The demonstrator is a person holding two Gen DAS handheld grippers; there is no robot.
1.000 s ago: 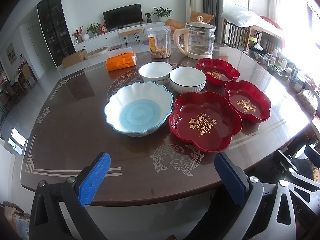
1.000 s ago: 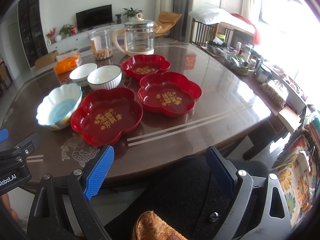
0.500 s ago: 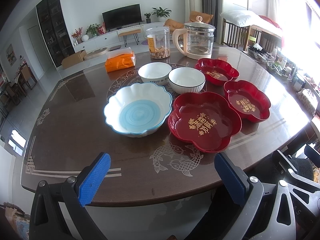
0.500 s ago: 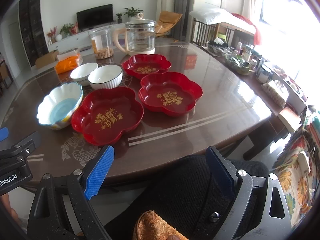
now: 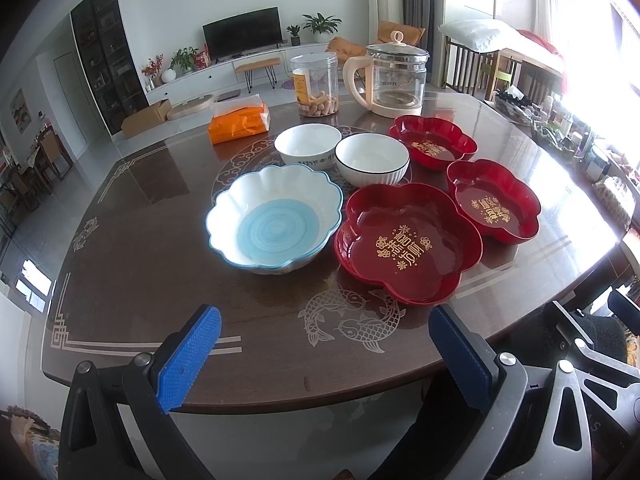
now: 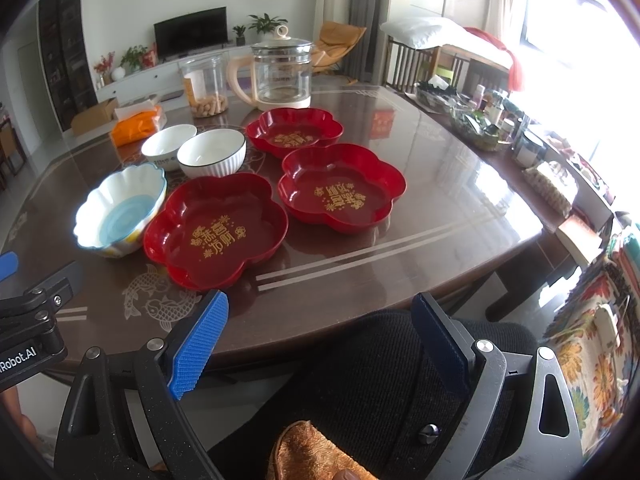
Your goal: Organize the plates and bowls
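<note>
Three red flower-shaped plates sit on the dark table: a near one [image 5: 406,242] [image 6: 216,230], a middle one [image 5: 494,202] [image 6: 340,188] and a far one [image 5: 434,142] [image 6: 294,132]. A scalloped blue-and-white bowl [image 5: 276,222] [image 6: 120,210] sits left of the near plate. Two white bowls [image 5: 308,146] [image 5: 372,158] stand behind it, also in the right wrist view [image 6: 168,146] [image 6: 212,152]. My left gripper [image 5: 324,344] is open and empty at the table's near edge. My right gripper [image 6: 320,336] is open and empty, off the table's near edge.
A glass kettle [image 5: 394,76] [image 6: 278,74], a clear jar of snacks [image 5: 318,84] and an orange tissue pack [image 5: 240,122] stand at the table's far side. Cluttered shelves [image 6: 500,120] lie to the right. A dark-clothed knee [image 6: 380,380] is below my right gripper.
Both grippers have crept slightly toward the table. Nothing on the table has moved.
</note>
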